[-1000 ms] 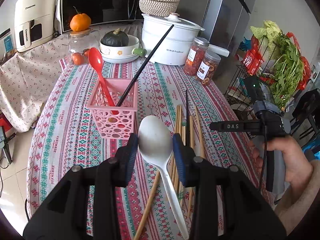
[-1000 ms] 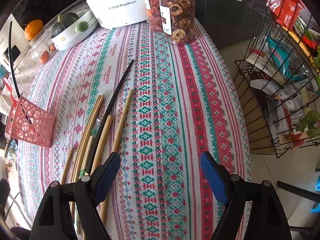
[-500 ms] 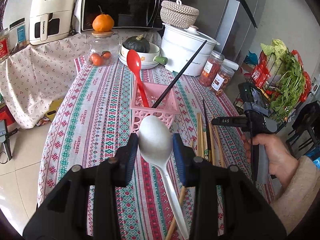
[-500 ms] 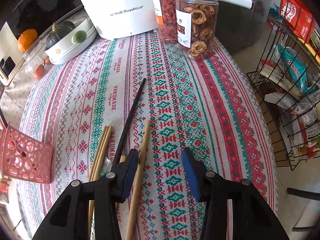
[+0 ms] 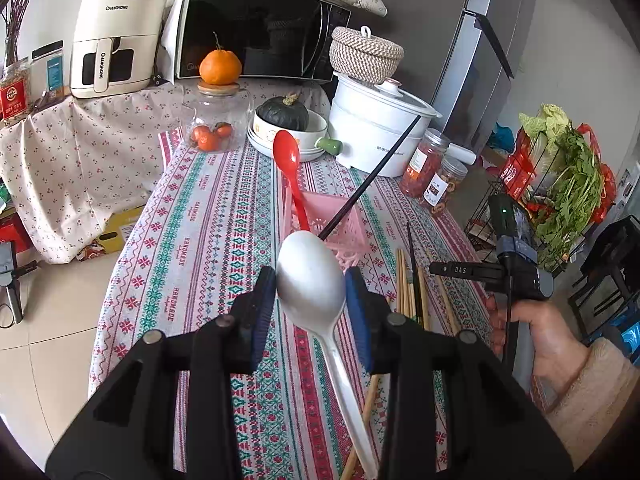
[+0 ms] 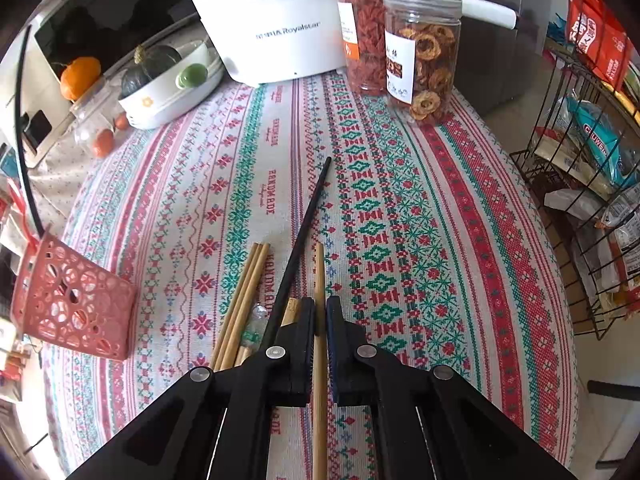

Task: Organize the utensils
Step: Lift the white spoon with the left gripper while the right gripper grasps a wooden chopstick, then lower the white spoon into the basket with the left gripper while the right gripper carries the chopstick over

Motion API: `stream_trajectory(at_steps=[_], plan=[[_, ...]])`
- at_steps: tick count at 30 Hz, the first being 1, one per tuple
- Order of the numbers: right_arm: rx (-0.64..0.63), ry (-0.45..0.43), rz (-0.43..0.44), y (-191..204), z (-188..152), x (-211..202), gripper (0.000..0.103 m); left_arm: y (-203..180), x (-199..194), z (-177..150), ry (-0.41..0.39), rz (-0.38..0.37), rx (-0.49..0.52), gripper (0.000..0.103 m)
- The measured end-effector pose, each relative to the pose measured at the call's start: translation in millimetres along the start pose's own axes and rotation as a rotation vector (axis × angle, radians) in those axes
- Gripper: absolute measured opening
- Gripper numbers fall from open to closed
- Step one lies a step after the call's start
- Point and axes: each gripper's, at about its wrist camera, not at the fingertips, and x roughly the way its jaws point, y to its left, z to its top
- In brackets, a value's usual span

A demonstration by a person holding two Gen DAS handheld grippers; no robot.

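My left gripper is shut on a white plastic spoon, held above the table with its bowl up and handle hanging down. Beyond it stands a pink perforated basket holding a red spoon and a black chopstick. My right gripper is shut on a wooden chopstick lying on the tablecloth. Next to it lie a black chopstick and several wooden chopsticks. The basket shows at the left of the right wrist view.
A white cooker, two jars of dried food, a bowl with a squash and a glass jar with an orange stand at the table's far end. A wire rack with packets stands right of the table.
My right gripper moved down and forward over the chopsticks and shut on one wooden chopstick. My left gripper rose and drew back with the white spoon.
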Motion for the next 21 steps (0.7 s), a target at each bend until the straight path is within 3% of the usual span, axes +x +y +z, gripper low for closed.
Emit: stream_trajectory(at_steps=[13, 21], plan=[[-0.047, -0.305, 0.163, 17, -26, -124, 0.006, -2, -24, 7, -0.158, -0.008, -0.013, 0.038], [-0.128, -0.468, 0.209, 34, -41, -177, 0.006, -4, -35, 13, -0.249, 0.010, -0.003, 0.038]])
